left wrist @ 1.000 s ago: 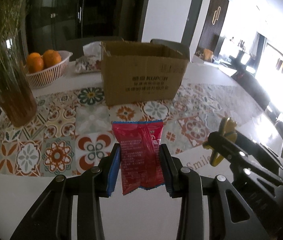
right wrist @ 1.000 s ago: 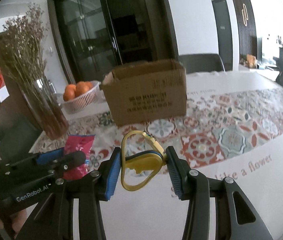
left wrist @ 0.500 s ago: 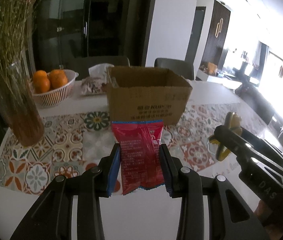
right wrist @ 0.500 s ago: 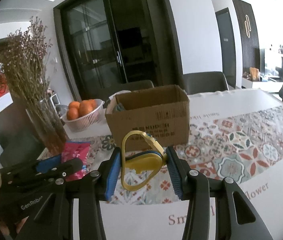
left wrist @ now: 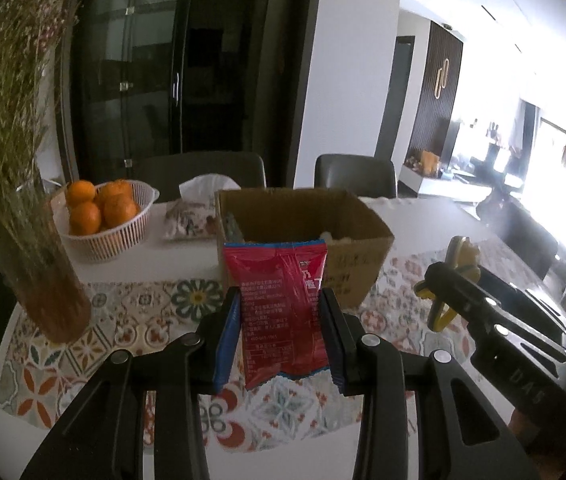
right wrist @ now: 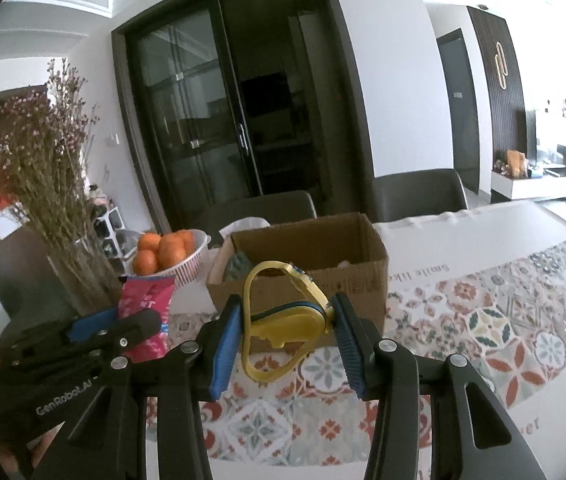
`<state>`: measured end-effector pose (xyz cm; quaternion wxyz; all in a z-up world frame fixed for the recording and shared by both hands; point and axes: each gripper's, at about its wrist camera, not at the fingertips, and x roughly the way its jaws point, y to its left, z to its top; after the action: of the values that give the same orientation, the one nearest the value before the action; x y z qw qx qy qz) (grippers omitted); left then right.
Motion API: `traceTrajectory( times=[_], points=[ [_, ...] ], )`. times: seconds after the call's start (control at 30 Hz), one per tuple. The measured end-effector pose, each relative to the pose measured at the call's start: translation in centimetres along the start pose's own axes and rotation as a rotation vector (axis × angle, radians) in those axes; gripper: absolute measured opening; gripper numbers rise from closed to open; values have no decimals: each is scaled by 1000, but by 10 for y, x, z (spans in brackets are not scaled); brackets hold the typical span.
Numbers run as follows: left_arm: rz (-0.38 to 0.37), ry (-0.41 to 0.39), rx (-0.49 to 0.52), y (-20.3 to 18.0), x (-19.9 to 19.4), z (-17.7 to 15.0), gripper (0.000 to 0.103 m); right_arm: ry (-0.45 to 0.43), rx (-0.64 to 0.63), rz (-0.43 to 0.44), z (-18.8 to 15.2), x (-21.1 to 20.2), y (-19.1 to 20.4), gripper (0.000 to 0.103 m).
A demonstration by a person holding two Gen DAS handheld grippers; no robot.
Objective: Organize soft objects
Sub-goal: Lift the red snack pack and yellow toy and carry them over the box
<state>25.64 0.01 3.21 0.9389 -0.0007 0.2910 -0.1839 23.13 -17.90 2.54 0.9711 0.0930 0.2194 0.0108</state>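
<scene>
My left gripper (left wrist: pixel 281 340) is shut on a red snack packet (left wrist: pixel 281 308) and holds it upright above the table, just in front of the open cardboard box (left wrist: pixel 303 216). My right gripper (right wrist: pixel 285 334) is shut on a yellow heart-shaped soft object (right wrist: pixel 283 324) with a loop, also raised in front of the box (right wrist: pixel 307 256). The box holds some soft items, only partly visible. The right gripper with the yellow object (left wrist: pixel 459 264) shows at the right of the left wrist view. The left gripper with the packet (right wrist: pixel 145 304) shows at the left of the right wrist view.
A white basket of oranges (left wrist: pixel 99 216) and a tissue pack (left wrist: pixel 191 212) stand left of the box. A glass vase of dried flowers (left wrist: pixel 31 264) stands at the near left. The table has a patterned tile runner (right wrist: pixel 483 320). Dark chairs (right wrist: pixel 419 196) stand behind it.
Both grippers have risen and moved toward the box with their objects; the box's open top now shows from above.
</scene>
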Motion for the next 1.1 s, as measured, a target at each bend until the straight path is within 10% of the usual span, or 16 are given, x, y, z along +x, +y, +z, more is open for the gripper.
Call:
traceTrajectory(
  times=[1.1],
  points=[
    [25, 19, 35, -2, 115, 85, 38, -23, -126, -4, 81, 110, -19, 47]
  ],
)
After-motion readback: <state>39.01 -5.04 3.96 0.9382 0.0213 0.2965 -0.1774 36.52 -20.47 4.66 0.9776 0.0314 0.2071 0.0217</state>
